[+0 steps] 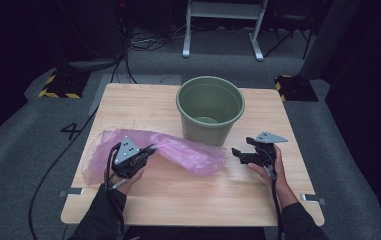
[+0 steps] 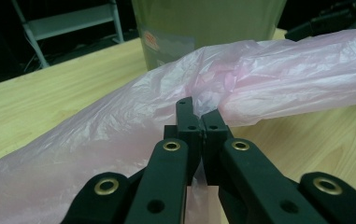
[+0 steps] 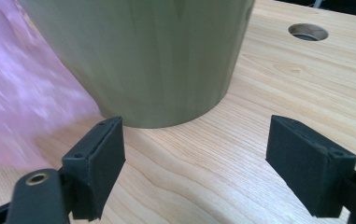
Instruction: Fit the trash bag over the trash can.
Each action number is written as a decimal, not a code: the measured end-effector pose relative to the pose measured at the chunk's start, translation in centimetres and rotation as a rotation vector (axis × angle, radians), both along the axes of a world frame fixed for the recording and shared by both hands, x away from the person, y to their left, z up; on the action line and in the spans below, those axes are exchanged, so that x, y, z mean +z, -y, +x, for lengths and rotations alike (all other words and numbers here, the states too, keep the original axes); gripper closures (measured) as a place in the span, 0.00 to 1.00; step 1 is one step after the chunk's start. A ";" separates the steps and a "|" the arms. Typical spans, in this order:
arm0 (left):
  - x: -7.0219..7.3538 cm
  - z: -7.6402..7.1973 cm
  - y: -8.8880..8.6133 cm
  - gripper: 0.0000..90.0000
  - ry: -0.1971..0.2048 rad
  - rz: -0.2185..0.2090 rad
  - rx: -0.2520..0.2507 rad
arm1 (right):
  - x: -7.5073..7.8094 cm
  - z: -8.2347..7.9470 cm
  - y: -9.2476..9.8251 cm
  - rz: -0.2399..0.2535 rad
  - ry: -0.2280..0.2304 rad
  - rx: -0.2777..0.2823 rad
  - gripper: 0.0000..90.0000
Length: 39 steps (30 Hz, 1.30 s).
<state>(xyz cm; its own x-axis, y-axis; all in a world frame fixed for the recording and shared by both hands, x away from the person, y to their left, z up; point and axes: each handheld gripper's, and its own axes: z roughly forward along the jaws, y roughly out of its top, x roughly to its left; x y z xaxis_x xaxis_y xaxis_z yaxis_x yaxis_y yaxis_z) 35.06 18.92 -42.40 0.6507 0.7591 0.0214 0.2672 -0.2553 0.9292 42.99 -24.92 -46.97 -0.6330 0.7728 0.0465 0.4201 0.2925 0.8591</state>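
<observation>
A crumpled pink plastic bag [image 1: 178, 150] lies across the left and middle of the wooden table [image 1: 193, 200], in front of a green bucket [image 1: 210, 110]. My left gripper [image 1: 149, 148] is shut on the bag's film near its left part; in the left gripper view its jaws pinch a fold of the pink plastic bag [image 2: 119, 126] where my left gripper [image 2: 199, 122] closes. My right gripper [image 1: 236, 152] is held just right of the bag's end, open, with bare wood between its pads [image 3: 98, 161]. The green bucket [image 3: 143, 56] stands close ahead of it.
The bucket is empty and stands at the table's far middle. A round hole [image 3: 308, 31] is cut in the tabletop beyond the bucket. Dark floor, cables and a white frame [image 1: 223, 25] lie behind the table.
</observation>
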 end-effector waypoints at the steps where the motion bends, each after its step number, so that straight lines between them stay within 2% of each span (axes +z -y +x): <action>1: 0.1 0.0 0.0 0.99 0.002 -0.005 0.008 | 0.1 0.0 0.2 -0.001 0.001 0.000 0.22; 5: 0.5 0.2 0.0 0.99 0.014 -0.015 0.026 | 0.1 0.0 0.5 -0.001 0.003 -0.007 0.23; 8: 0.8 0.5 0.1 0.99 0.026 -0.003 0.038 | 0.1 -0.1 0.6 0.004 0.005 -0.004 0.23; 11: 1.4 0.7 0.1 0.99 0.041 -0.014 0.053 | 0.0 -0.1 0.7 0.004 0.005 -0.006 0.23; 13: 1.8 0.9 0.0 0.99 0.048 -0.040 0.057 | 0.1 -0.1 0.6 0.003 0.000 -0.012 0.24; 15: 2.1 1.1 0.1 0.99 0.053 -0.032 0.067 | 0.1 0.0 0.5 0.008 0.001 -0.003 0.24; 17: 2.7 1.2 0.0 0.99 0.071 -0.020 0.081 | 0.0 -0.1 0.4 0.003 -0.002 -0.001 0.24; 20: 4.0 1.3 -0.4 0.99 0.094 -0.037 0.093 | 0.0 -0.1 0.5 0.002 -0.006 0.004 0.24; 21: 4.0 1.3 -0.4 0.99 0.094 -0.037 0.093 | 0.0 -0.1 0.5 0.002 -0.006 0.004 0.24; 28: 6.3 1.0 -0.8 0.99 0.150 -0.043 0.103 | -0.1 -0.1 0.3 -0.012 -0.022 0.012 0.26; 39: 8.6 0.7 -1.9 0.99 0.191 -0.058 0.141 | -0.3 -0.2 0.3 -0.021 -0.032 0.022 0.26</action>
